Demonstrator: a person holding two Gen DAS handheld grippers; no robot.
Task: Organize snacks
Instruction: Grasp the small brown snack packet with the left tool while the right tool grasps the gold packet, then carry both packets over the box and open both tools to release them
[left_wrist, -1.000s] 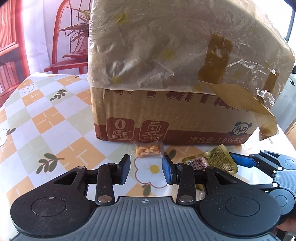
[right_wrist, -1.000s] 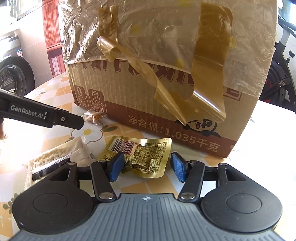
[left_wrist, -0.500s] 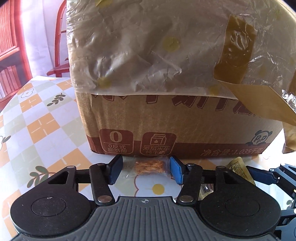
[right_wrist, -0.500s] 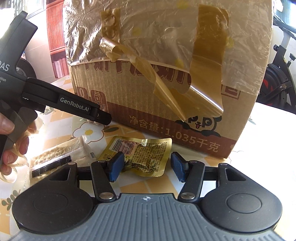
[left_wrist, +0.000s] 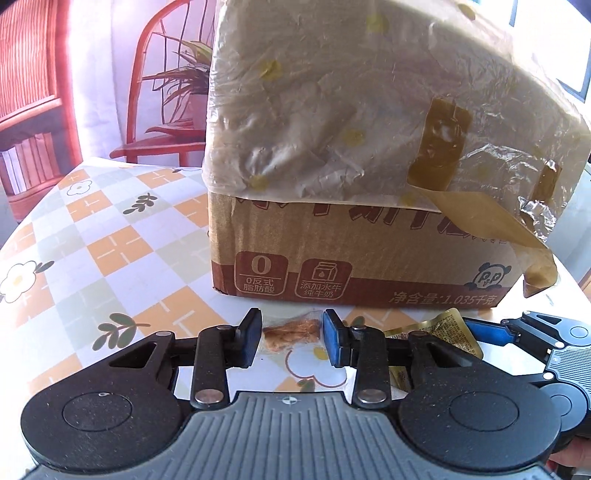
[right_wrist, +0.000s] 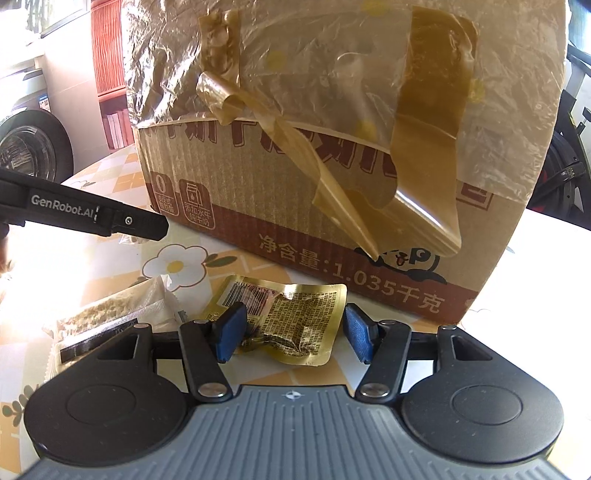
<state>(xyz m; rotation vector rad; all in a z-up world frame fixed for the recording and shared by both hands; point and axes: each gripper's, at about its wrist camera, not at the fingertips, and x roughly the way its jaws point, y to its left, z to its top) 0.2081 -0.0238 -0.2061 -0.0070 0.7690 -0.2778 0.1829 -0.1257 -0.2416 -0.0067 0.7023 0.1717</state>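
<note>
**Closing on the small clear snack packet**

Closing my left gripper (left_wrist: 291, 338) on the small clear packet of brown snack (left_wrist: 290, 331), which lies on the checked tablecloth (left_wrist: 110, 251) just in front of the cardboard box (left_wrist: 369, 258). The packet sits between the pads; the wrapper's ends look about touching them, not yet squeezed. I come in low and slanted because the box wall blocks any approach from behind.

My right gripper (right_wrist: 291, 332) hangs open over the gold foil packet (right_wrist: 295, 317), jaws straddling it, likely queued as the next pick. A pale cracker packet (right_wrist: 110, 314) lies to its left.
</note>
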